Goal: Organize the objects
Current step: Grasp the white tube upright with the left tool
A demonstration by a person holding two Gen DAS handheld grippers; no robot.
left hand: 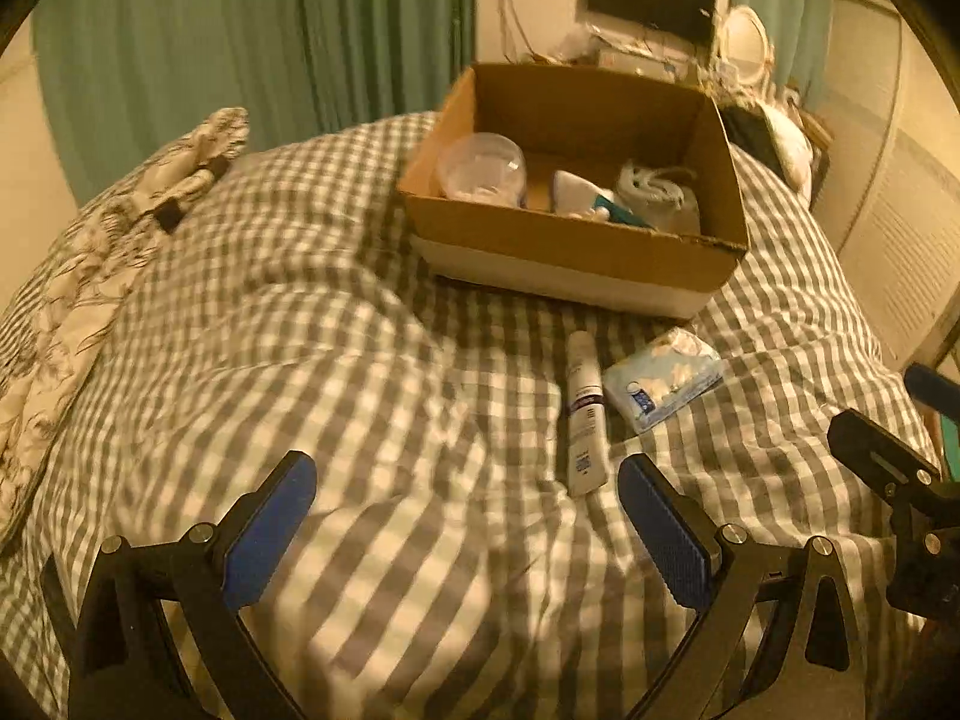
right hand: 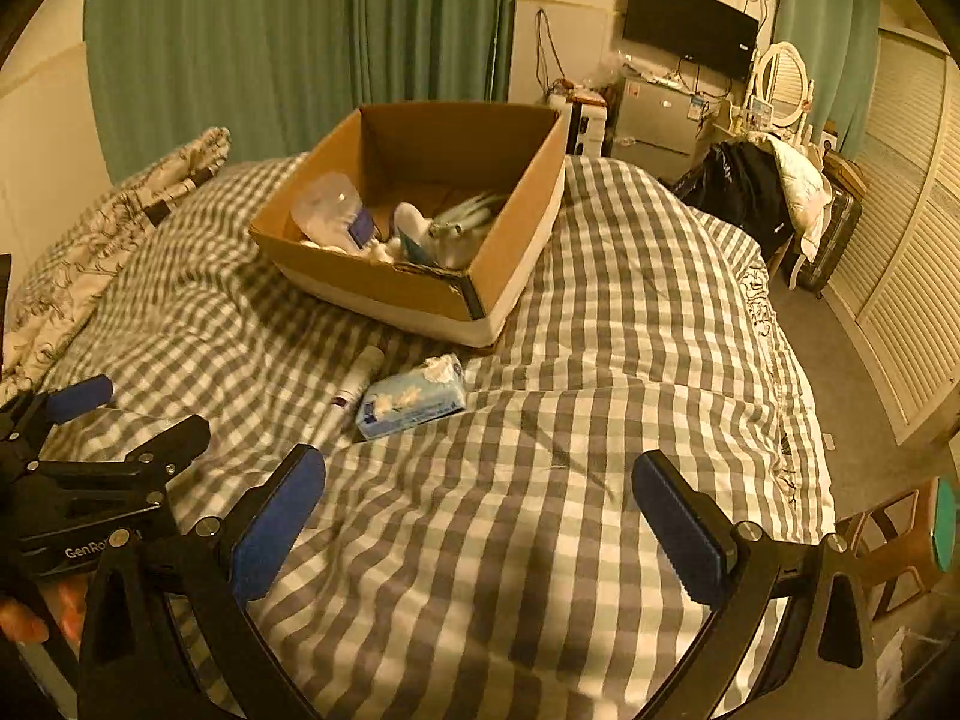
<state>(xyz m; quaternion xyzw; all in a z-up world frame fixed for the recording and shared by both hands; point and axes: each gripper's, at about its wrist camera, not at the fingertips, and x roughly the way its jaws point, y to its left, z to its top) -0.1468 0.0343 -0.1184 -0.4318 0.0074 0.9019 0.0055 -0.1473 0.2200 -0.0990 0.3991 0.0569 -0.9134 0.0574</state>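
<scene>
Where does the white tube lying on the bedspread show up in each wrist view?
Left wrist: white tube lies lengthwise right of centre, just ahead of the left gripper's right finger.
Right wrist: tube is left of centre, partly hidden behind the tissue pack.
Shared landmark: the cardboard box just beyond it.

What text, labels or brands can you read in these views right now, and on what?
"GenRo": white letters, cut off, on the black body of the left gripper, seen from the right wrist view.
White tube: printed label, too blurred to read.
Blue tissue pack: dark logo patch, unreadable.
Items in the cardboard box: labels too small to read.
</scene>
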